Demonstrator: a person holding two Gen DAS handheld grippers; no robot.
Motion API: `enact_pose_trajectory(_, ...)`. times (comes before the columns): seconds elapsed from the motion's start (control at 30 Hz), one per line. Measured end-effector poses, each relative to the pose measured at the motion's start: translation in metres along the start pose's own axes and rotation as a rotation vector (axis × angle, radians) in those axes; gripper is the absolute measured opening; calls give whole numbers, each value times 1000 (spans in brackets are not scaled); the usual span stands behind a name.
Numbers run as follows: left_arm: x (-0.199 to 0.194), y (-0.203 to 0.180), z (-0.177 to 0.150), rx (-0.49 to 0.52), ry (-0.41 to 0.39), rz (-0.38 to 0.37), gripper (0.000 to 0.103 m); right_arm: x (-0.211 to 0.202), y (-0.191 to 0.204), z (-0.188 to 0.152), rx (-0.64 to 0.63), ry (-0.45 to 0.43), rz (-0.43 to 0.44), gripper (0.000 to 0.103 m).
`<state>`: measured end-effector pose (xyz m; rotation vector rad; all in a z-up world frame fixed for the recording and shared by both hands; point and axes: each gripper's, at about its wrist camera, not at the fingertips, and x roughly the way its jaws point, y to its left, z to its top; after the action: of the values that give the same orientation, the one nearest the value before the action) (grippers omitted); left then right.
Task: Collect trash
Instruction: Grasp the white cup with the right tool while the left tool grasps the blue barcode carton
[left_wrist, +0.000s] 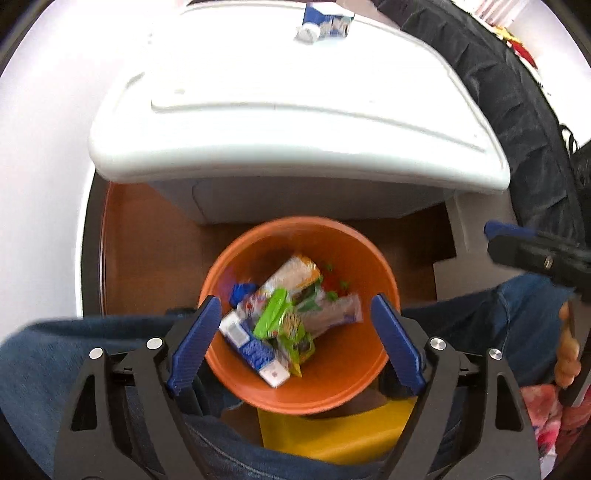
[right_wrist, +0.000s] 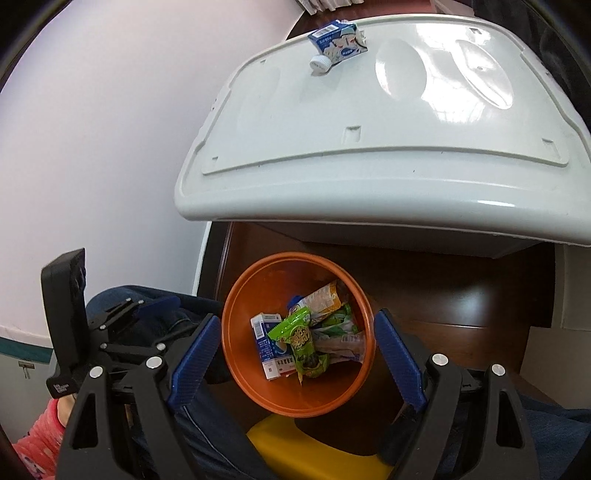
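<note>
While both grippers hang over the orange bin (right_wrist: 258, 291), we note each one spread wide with nothing between its blue pads: left gripper (left_wrist: 295, 339), right gripper (right_wrist: 295, 354). Nearest below them, inside the bin, lies the trash already dropped: a green snack bag (right_wrist: 301, 349), a blue-and-white carton (right_wrist: 266, 345) and some pale wrappers (right_wrist: 325, 299), all loose on the bin floor. Beyond the bin, and above it, sits the white lid-like top (right_wrist: 369, 177) of a big container, overhanging the bin's far rim. Farthest from the bin, toward the back edge of that white top, lies the one piece we still see outside: a small blue milk carton (right_wrist: 338, 42) with a white cap (right_wrist: 319, 65). It lies on its side, its long axis running across the right wrist view with the cap end leftward and toward the bin. Both grippers point down at the bin, so we judge the carton is well ahead and above. Which hand is nearer we cannot tell for sure; either would have to lift clear of the overhang first.
</note>
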<state>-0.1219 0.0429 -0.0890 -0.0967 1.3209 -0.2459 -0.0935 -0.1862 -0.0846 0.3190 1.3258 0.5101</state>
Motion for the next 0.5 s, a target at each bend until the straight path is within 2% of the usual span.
enact_pose_trajectory(0.17,-15,0,35,-5,-92,-4,87,-15,-5,16,20,-46,-23,83)
enact_pose_trajectory(0.33,-30,2,92,-14,-219,22,89,-28,-4,44,27,-114,-26,84)
enact_pose_trajectory(0.5,-38,13,152,-56,-346,96,89,-28,5,84,-3,-199,-42,84)
